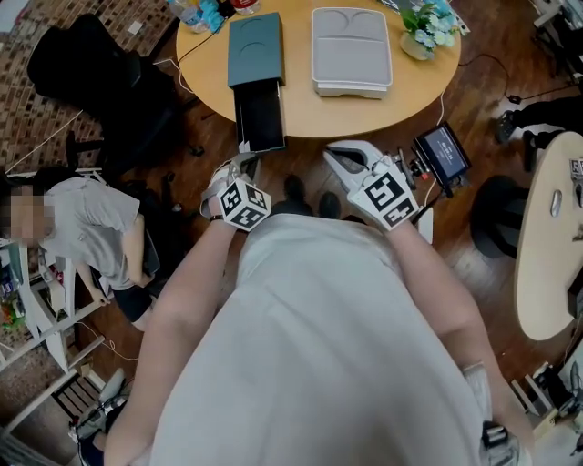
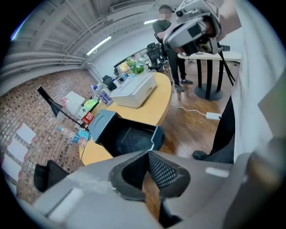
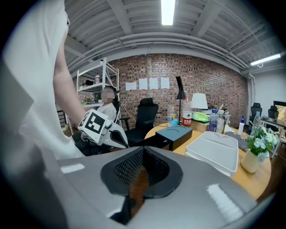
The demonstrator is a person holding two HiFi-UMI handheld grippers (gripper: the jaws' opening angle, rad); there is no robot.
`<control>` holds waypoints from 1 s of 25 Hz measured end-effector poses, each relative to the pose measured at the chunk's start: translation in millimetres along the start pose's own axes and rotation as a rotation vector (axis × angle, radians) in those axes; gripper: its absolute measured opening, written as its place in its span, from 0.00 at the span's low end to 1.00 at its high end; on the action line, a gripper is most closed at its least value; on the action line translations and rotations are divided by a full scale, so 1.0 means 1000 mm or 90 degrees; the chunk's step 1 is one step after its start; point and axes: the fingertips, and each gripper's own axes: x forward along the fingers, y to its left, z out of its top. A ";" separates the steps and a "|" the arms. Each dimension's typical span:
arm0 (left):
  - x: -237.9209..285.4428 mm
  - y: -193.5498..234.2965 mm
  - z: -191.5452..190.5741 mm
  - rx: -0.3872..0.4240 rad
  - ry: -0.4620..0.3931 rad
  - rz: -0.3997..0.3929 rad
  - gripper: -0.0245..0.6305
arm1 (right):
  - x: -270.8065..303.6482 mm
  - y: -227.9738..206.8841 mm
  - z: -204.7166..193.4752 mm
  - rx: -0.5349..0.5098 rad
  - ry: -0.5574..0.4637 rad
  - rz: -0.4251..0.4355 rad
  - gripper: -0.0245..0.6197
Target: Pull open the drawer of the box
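A dark teal box [image 1: 255, 50] lies on the round wooden table [image 1: 301, 114], and its black drawer [image 1: 260, 116] stands pulled out past the table's near edge. My left gripper [image 1: 248, 162] hangs just below the drawer's front end, with its jaws shut and nothing between them. In the left gripper view the open, empty drawer [image 2: 129, 138] lies right beyond the closed fingertips [image 2: 154, 167]. My right gripper [image 1: 333, 151] is off to the right of the drawer, below the table edge, shut and empty. The right gripper view shows the box [image 3: 175, 133] ahead on the table.
A white lidded container [image 1: 351, 50] sits right of the box, with a flower pot [image 1: 424, 32] and bottles [image 1: 196, 14] at the table's back. A black office chair [image 1: 91, 73] and a seated person [image 1: 91, 237] are at left. A small screen [image 1: 444, 155] and another table [image 1: 551, 237] stand at right.
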 end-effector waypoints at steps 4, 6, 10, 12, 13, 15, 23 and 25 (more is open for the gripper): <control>-0.030 -0.009 -0.004 -0.064 -0.034 0.001 0.05 | 0.010 0.018 0.003 -0.008 -0.007 0.018 0.05; -0.040 -0.018 -0.004 -0.112 -0.048 -0.009 0.05 | 0.012 0.025 0.003 -0.010 -0.009 0.029 0.05; -0.060 -0.029 -0.009 -0.217 -0.077 -0.023 0.05 | 0.018 0.038 0.003 -0.009 -0.014 0.047 0.05; -0.071 -0.031 -0.013 -0.254 -0.094 -0.020 0.05 | 0.020 0.046 0.002 -0.017 -0.012 0.048 0.05; -0.076 -0.032 -0.015 -0.266 -0.102 -0.018 0.05 | 0.020 0.050 0.002 -0.024 -0.010 0.047 0.05; -0.087 -0.033 -0.020 -0.287 -0.109 -0.014 0.05 | 0.019 0.060 0.004 -0.041 -0.007 0.041 0.05; -0.132 -0.061 -0.035 -0.408 -0.187 -0.044 0.05 | 0.003 0.120 0.008 -0.062 -0.008 0.039 0.05; -0.146 -0.072 -0.033 -0.438 -0.218 -0.068 0.05 | -0.004 0.137 0.007 -0.067 -0.008 0.038 0.05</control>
